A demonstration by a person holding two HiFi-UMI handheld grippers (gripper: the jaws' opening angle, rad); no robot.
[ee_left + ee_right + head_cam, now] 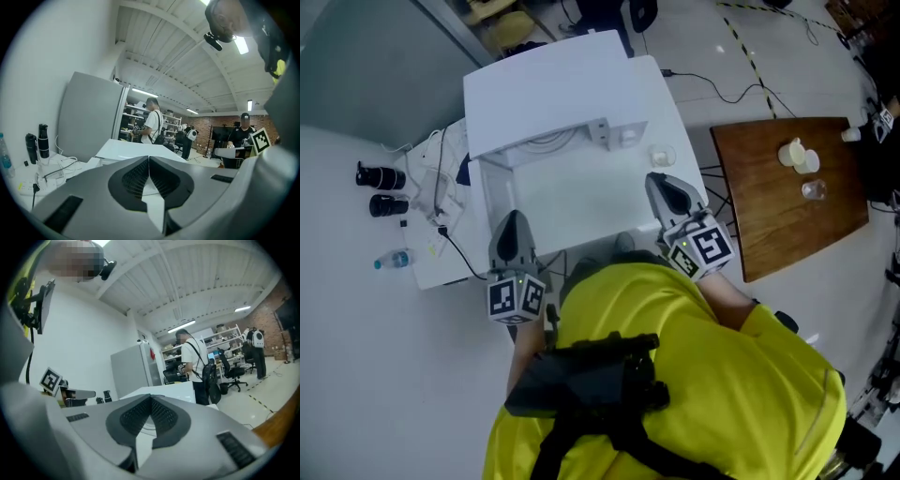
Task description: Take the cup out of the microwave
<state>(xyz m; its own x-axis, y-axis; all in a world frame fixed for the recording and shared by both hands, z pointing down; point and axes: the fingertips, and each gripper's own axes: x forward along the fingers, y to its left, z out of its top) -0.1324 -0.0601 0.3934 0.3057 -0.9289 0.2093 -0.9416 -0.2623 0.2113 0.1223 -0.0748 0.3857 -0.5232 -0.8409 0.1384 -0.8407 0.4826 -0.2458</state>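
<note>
The white microwave [553, 89] stands at the far end of the white table [581, 202]. A small clear cup [661, 156] stands on the table just right of the microwave's front. My left gripper [512, 220] is lifted near my chest over the table's near left part, jaws shut with nothing between them [149, 159]. On the right, my right gripper [660, 182] hovers a little nearer than the cup, also shut and empty [151, 400]. Both gripper views look level across the room, over the microwave's white top [136, 149].
A wooden table [787, 220] at the right carries pale cups [798, 155] and a glass [813, 190]. Black bottles [381, 176], a water bottle [392, 260] and cables lie left of the microwave. A grey cabinet [91, 117] and people stand in the background.
</note>
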